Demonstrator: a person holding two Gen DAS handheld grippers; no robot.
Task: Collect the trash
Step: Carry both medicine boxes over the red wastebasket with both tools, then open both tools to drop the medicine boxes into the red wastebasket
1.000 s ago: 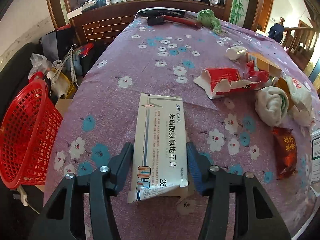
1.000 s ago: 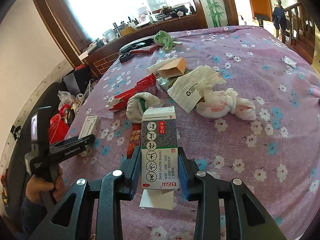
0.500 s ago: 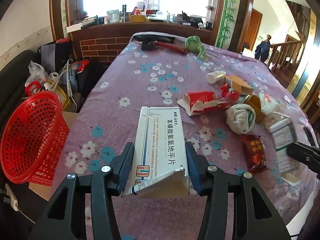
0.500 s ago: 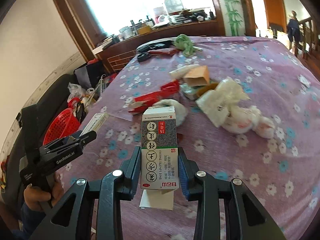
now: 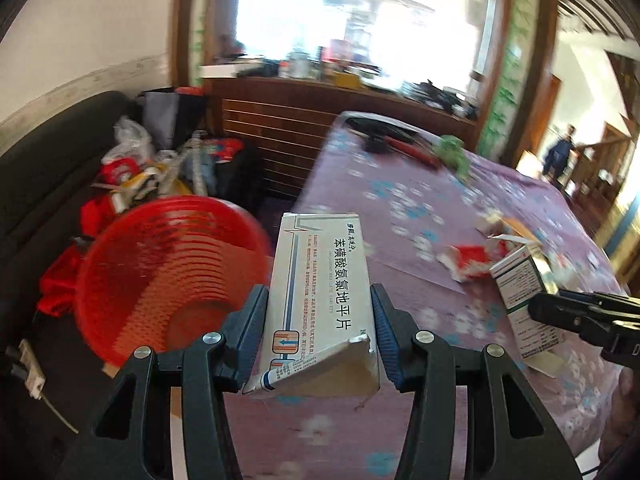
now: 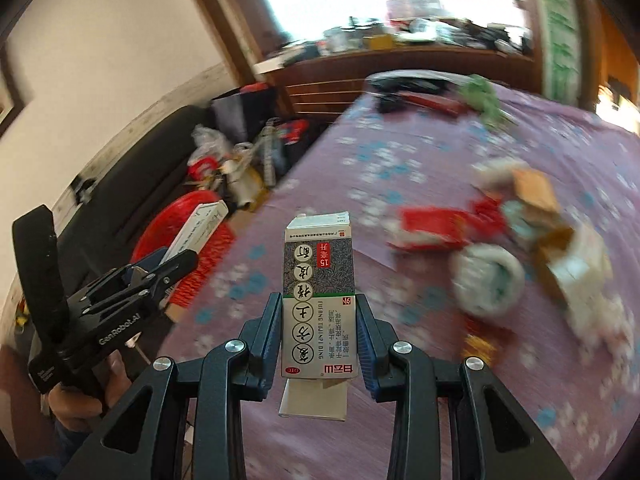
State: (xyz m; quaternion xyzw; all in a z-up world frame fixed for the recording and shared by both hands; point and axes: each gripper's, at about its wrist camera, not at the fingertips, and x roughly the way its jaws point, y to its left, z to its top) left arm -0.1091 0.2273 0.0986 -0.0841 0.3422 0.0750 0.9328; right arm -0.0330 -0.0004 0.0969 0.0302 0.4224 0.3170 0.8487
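Facing left tongs (image 6: 176, 264) — right view's alone — person's hand (image 6: 80, 396)

A flat box (image 5: 320, 300) is clamped between the left gripper (image 5: 318, 332) fingers, with a basket (image 5: 160, 276) at nine o'clock beside the table (image 5: 420, 420). At three o'clock, an upright carton (image 6: 319, 300) is held in the right gripper (image 6: 318, 340) above the table, and crumpled wrappers (image 6: 520, 248) are scattered at two o'clock of it.

Clutter around the purple table

A purple flowered tablecloth (image 5: 420, 184) covers the table. At its far end lie a red-handled tool (image 5: 404, 146) and a green cloth (image 5: 454, 152). Behind stands a wooden counter (image 5: 304, 116) crowded with small items. A black sofa (image 5: 48, 168) holds bags; a person (image 5: 560, 152) stands by the doorway.
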